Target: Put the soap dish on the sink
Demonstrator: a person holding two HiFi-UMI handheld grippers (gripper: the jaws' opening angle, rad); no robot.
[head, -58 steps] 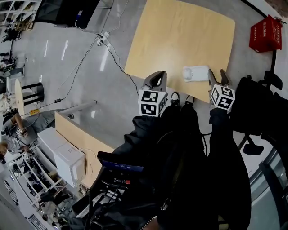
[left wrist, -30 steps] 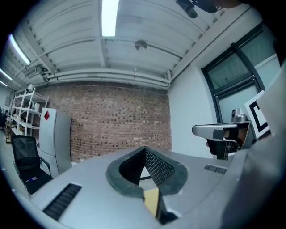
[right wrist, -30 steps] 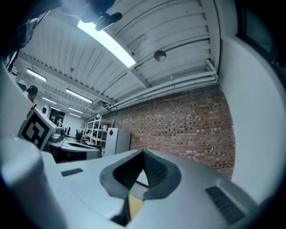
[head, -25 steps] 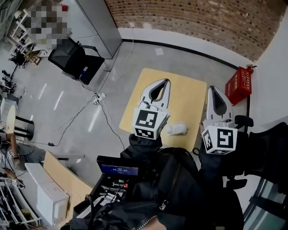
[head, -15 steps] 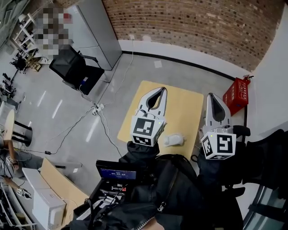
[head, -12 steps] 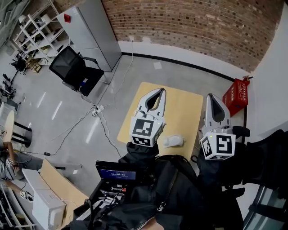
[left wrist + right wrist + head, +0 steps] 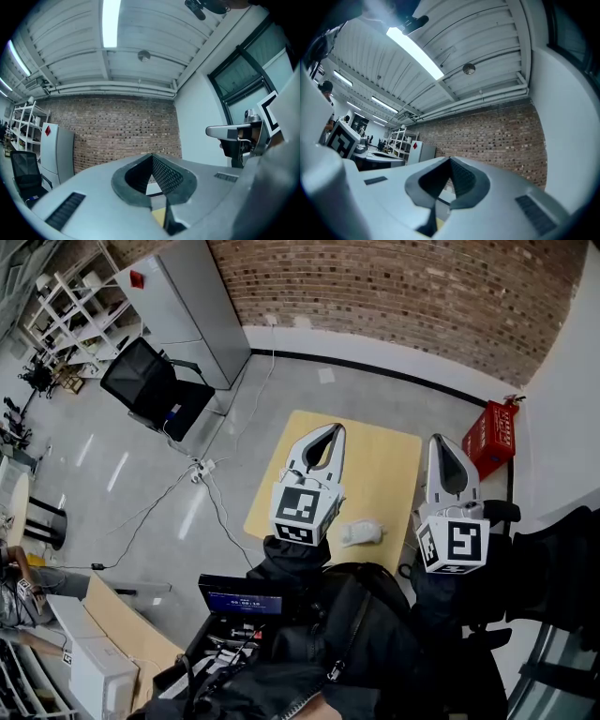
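Observation:
In the head view a small white object (image 7: 361, 533) lies near the front edge of a light wooden table (image 7: 375, 460). It is too small to tell whether it is the soap dish, the sink, or both. My left gripper (image 7: 335, 428) hovers above the table's left half, shut and empty. The right gripper (image 7: 441, 440) hangs over the table's right edge, also shut with nothing in it. In the left gripper view the left gripper (image 7: 151, 155) points level at a brick wall. The right gripper (image 7: 450, 160) faces the same wall, tilted slightly up.
A red crate (image 7: 495, 437) stands on the floor right of the table. A black office chair (image 7: 150, 381) and a grey cabinet (image 7: 187, 306) are at the left. Cables (image 7: 202, 470) run across the floor. A small screen (image 7: 239, 596) sits at my waist.
Since the earliest frame the view has pulled back from the table, bringing the brick wall in. Both grippers sit higher and farther from the white object. Over the last half second nothing has moved.

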